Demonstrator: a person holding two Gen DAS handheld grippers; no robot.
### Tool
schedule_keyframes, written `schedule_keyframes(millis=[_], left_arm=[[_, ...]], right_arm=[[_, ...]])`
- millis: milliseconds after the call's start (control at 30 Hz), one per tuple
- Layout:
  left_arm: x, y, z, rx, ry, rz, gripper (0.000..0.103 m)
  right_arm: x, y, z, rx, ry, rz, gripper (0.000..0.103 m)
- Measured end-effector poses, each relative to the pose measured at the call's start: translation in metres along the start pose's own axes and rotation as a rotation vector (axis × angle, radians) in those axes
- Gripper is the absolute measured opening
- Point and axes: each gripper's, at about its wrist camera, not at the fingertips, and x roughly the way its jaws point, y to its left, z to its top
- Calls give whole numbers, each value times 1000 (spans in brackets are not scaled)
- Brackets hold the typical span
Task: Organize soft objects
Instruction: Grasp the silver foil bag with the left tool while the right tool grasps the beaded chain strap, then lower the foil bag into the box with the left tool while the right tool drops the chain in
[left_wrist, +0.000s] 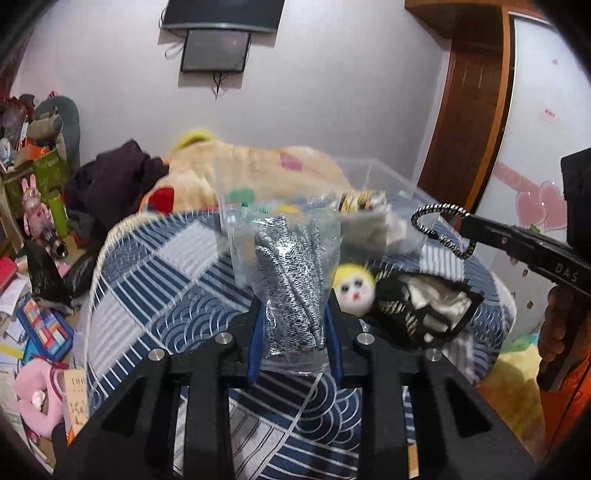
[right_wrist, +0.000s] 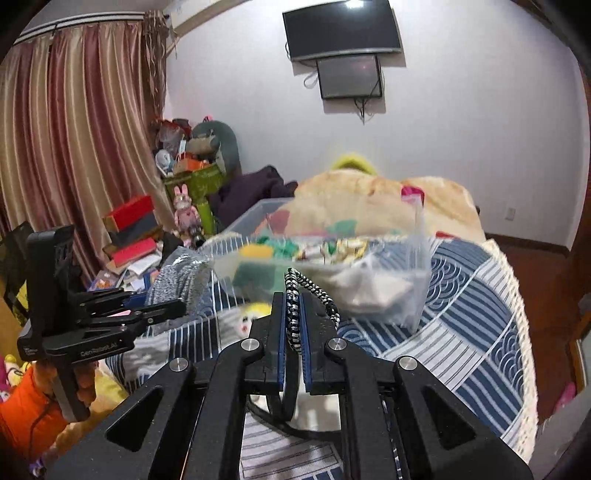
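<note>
Currently two items are held clear of the bed (left_wrist: 155, 258), so the step in hand is judged to be the carry toward the bin (left_wrist: 384, 173).

1. Left gripper (left_wrist: 293, 325): the jaws are pinched on a clear bag of gloves (left_wrist: 291, 280), which stands upright between the blue pads. In the right wrist view the same bag (right_wrist: 181, 280) is seen projecting from the gripper at the left edge.

2. Right gripper (right_wrist: 291, 325): the jaws are pressed together on a cord handle (right_wrist: 293, 314). In the left wrist view the cord (left_wrist: 439, 229) is seen looped at the fingertips, and a black mesh pouch (left_wrist: 424, 310) hangs from it above the bed (white cloth is visible inside).

3. A small doll face (left_wrist: 352, 286) with yellow hair lies on the bed between the two items. It is not gripped.

4. The bin, a clear plastic one, stands farther up the bed and already contains assorted soft items; blur prevents their identification.

Next move (a judgement only): each item is to be carried over the near wall of the bin and lowered inside before the jaws are released. The hanging pouch may swing, so a steady carry is advised. The doll face remains to be collected.
</note>
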Motion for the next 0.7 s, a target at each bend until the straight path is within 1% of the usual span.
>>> schedule_keyframes(millis=[200, 333, 533, 700], left_arm=[[-15, -6, 27, 25, -90, 5, 29], [-11, -7, 47, 44, -121, 12, 29], [7, -8, 61, 63, -130, 36, 29], [37, -7, 70, 50, -90, 18, 29]], right_arm=[[-9, -5, 19, 4, -72, -25, 6], [-8, -12, 31, 9, -102, -51, 6], [4, -26, 47, 27, -110, -87, 6], [25, -32, 54, 22, -74, -112, 6]])
